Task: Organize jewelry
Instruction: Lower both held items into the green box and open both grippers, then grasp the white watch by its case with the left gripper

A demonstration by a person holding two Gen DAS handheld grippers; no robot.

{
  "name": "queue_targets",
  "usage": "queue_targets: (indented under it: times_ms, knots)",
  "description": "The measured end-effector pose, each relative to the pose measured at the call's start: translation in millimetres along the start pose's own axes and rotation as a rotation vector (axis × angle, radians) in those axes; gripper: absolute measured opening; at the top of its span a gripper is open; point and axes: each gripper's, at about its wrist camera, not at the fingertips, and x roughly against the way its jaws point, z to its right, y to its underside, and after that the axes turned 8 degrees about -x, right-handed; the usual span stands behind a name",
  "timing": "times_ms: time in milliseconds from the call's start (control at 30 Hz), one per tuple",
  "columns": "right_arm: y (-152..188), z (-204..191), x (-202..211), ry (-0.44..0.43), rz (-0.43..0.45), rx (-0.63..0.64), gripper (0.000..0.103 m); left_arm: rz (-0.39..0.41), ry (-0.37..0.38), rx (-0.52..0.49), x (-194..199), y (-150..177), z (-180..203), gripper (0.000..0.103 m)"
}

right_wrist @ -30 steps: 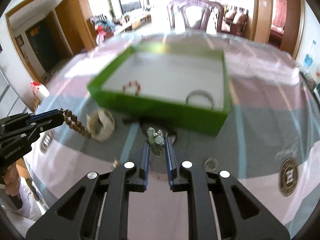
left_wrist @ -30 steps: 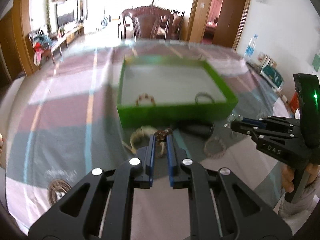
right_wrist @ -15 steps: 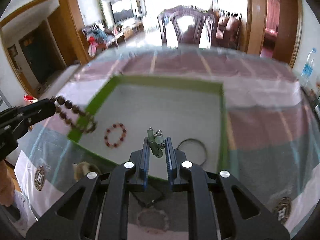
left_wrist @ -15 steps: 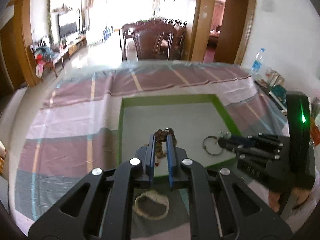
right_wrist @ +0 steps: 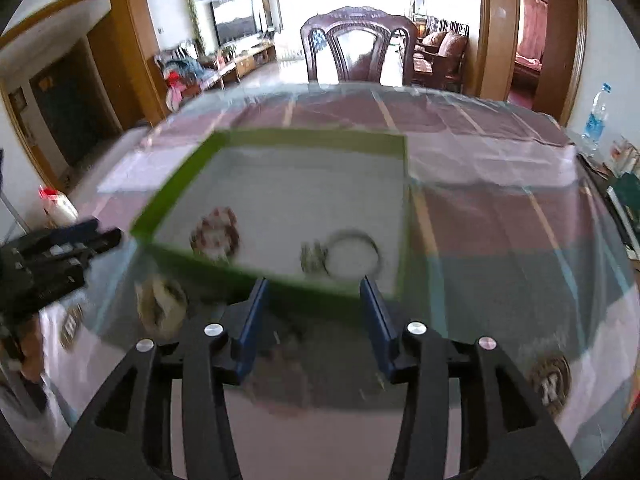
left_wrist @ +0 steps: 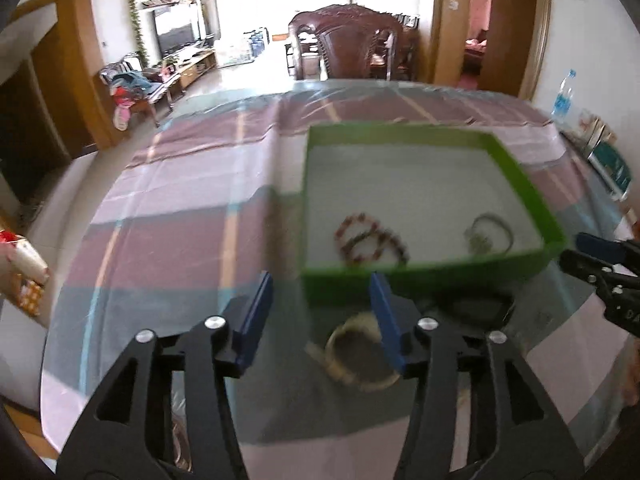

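Beads [left_wrist: 370, 238] and charm [right_wrist: 313, 257] now in green box [left_wrist: 432, 276] | both tongs opening, empty | near wall close ahead

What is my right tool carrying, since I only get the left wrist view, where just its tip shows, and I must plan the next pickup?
Observer: Nothing. The right tool is opening, with no piece between its fingers.
Operator: Anything on the table near it?
Observer: What looks like a pinkish bracelet, blurred, lies on the cloth in front of the green box, low between the fingers.
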Motion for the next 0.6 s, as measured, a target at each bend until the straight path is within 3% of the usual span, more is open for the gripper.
queue_targets:
  times_ms: [167, 467, 600]
  knots:
    - [38, 1, -31, 0.041, -0.128, 0.009, 0.047, -0.060, 0.005, 0.033, -6, 28, -9, 0.052]
    - [59, -23, -51, 0.109, -0.153, 0.095, 0.047, -0.151, 0.007, 0.018, -42, 45, 1, 0.056]
    - [64, -23, -48, 0.103, -0.163, 0.106, 0.054, -0.170, -0.001, 0.005, -48, 49, 10, 0.058]
